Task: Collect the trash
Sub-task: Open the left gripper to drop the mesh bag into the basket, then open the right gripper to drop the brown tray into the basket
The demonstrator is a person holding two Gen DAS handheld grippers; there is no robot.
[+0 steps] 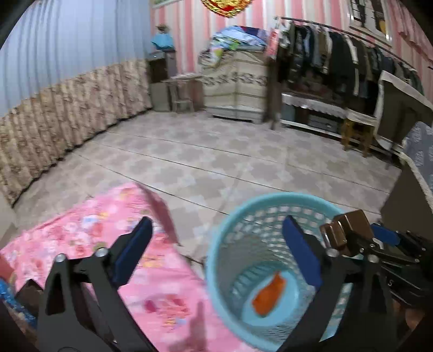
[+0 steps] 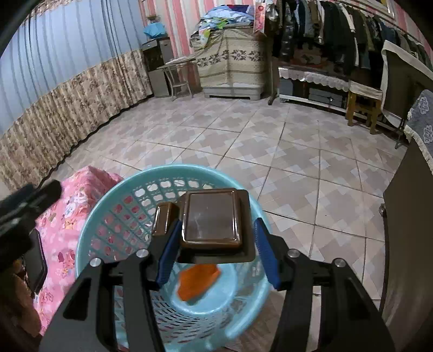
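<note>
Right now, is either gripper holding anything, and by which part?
The right gripper holds a brown plastic tray by its near edge, above the blue basket. The left gripper is open, holding nothing.

No text, label, brand, number or sign is showing clearly enough to read in either view; a framed picture (image 1: pixel 370 19) is hanging at one o'clock on the striped wall, its markings too blurred to make out.
</note>
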